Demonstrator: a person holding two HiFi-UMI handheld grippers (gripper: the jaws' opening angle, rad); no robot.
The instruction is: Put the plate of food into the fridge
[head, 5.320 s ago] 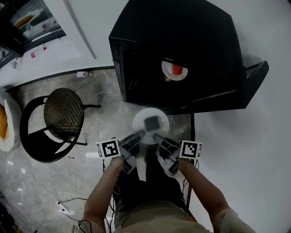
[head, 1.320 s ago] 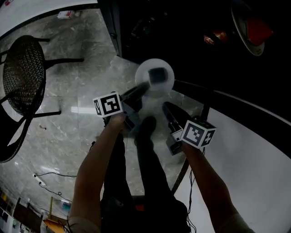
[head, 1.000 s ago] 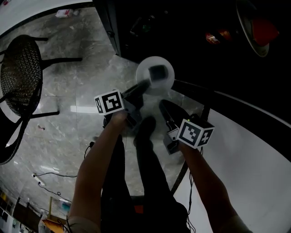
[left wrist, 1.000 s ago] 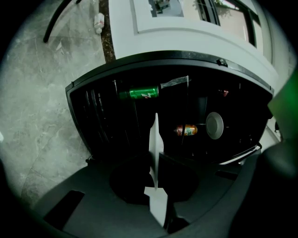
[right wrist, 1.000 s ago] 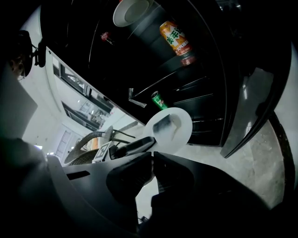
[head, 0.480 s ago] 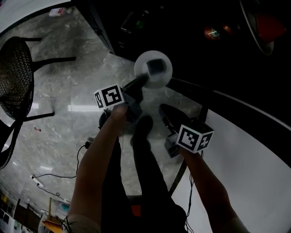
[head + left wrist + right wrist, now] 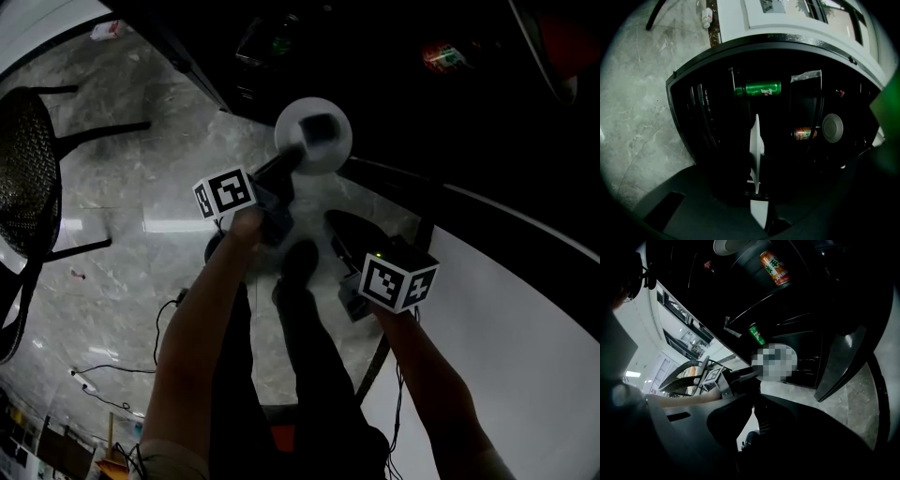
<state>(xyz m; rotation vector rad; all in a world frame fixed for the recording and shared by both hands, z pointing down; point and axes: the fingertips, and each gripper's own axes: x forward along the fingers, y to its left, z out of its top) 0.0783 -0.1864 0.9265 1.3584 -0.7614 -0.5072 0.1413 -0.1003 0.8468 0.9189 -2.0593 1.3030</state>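
Jaws: left gripper [image 7: 286,173] clamped on plate [image 7: 314,134] rim; right gripper [image 7: 339,230] closed, empty.
Plate is held at fridge [image 7: 394,56] mouth; judged stiff, slick, breakable, so best gripped at rim and carried level.

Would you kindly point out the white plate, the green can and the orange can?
white plate [image 7: 336,156], head view, bare white surface near its rim.
green can [image 7: 761,88], left gripper view, middle of its side.
orange can [image 7: 803,134], left gripper view, middle of its side.

Grey marbled floor [image 7: 112,244] fills the left; a black woven chair [image 7: 21,178] stands at nine o'clock, loose cables [image 7: 94,368] at seven, a white surface [image 7: 525,319] at four.
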